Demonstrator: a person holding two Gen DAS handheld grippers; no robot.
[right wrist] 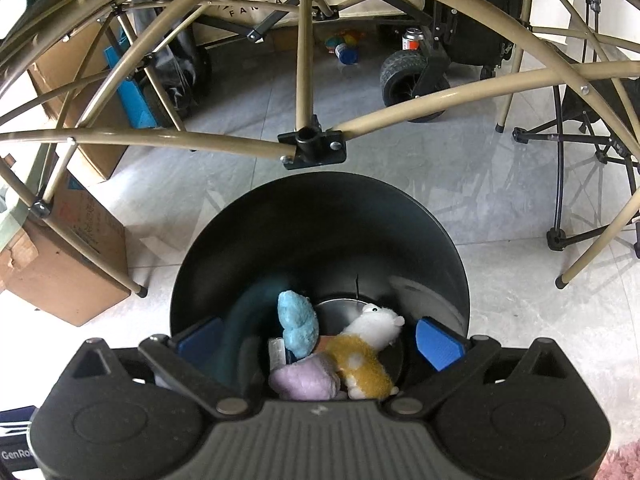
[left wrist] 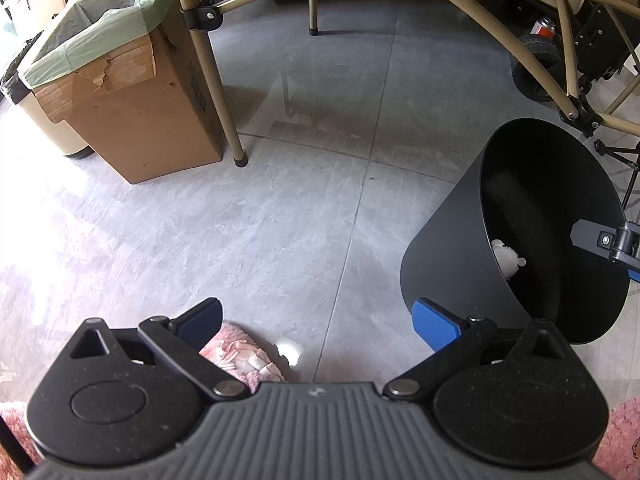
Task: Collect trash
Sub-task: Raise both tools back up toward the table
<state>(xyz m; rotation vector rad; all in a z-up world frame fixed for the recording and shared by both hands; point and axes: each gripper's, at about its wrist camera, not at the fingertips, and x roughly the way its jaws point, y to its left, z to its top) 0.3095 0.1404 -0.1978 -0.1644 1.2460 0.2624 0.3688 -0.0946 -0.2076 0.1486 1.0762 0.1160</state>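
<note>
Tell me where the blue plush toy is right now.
In the right wrist view, the blue plush toy lies inside the black bin, left of the white and yellow plush.

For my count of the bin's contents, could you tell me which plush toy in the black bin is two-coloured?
The white-and-yellow plush, on the right of the pile in the bin. The blue plush and the lilac plush are each one colour.

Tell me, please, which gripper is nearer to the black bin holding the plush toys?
Right. The right gripper hangs open directly over the black bin, above the plush toys. The left gripper is open over bare floor beside it.
</note>
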